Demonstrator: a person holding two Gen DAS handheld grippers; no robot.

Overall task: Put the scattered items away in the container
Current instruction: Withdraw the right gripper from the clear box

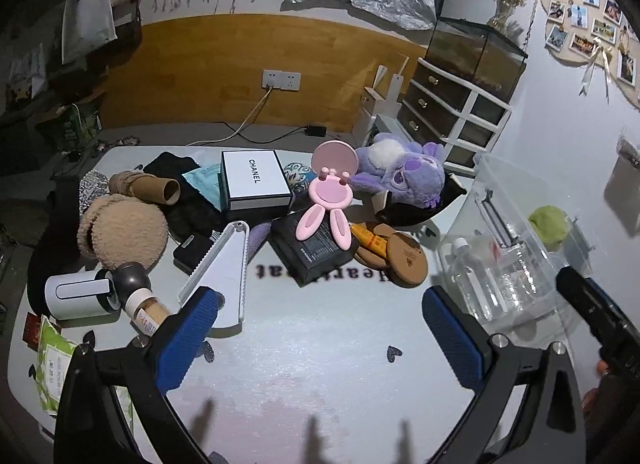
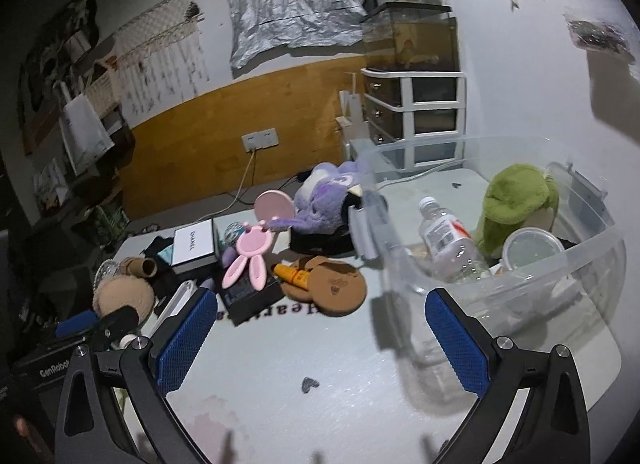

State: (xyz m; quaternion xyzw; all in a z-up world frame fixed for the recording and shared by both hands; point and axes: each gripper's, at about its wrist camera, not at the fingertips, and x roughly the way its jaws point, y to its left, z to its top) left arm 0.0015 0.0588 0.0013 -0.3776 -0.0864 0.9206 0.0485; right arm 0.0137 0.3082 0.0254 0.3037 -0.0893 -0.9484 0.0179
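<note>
Both hand-held grippers, left and right, gape wide and empty above the table. The white box reads "CHANEL". The clear container holds a water bottle.

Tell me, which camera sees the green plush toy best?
The right wrist view: the green plush toy sits large and clear inside the clear container. The left wrist view shows only a small green lump behind the container's wall.
</note>
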